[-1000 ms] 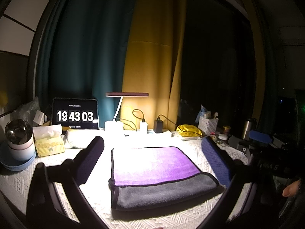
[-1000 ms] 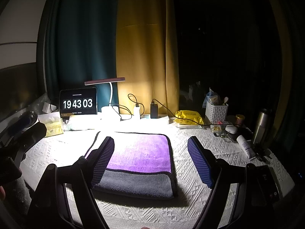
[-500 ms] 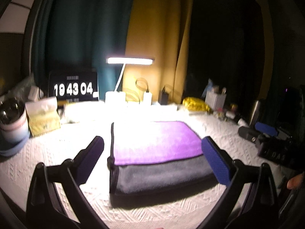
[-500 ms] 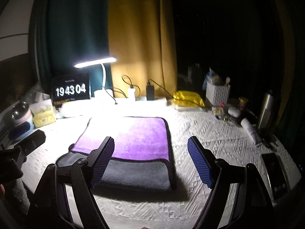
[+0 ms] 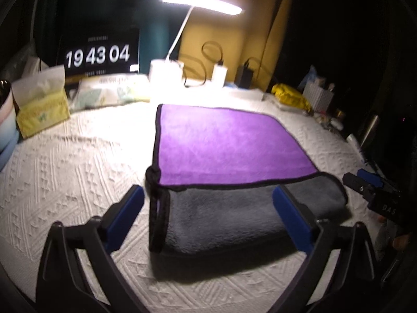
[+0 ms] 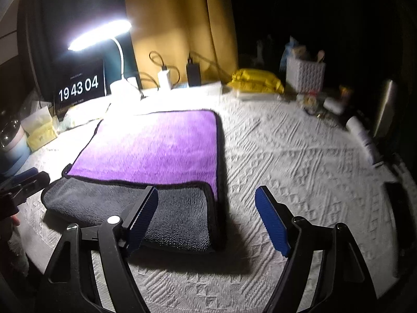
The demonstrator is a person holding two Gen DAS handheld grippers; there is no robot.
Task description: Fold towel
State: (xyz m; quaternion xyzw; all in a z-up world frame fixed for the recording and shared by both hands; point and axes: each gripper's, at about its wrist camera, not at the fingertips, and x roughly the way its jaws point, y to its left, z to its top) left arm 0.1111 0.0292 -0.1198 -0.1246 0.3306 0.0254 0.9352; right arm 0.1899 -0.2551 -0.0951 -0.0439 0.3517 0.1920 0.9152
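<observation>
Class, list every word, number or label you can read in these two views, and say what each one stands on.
"19 43 04": large white digits on the clock display.
"DAS": on the right hand-held gripper, seen from the left wrist.
Small lines above and below the digits: too blurred.
Print on the tissue pack: unreadable.

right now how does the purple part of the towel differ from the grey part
The purple part lies on top as a flat layer further from the grippers; the grey part shows beneath it along the near edge. The purple part is brightly lit by the lamp; the grey part is dimmer and rounds over at its near fold. Both belong to one towel with black trim.
</observation>
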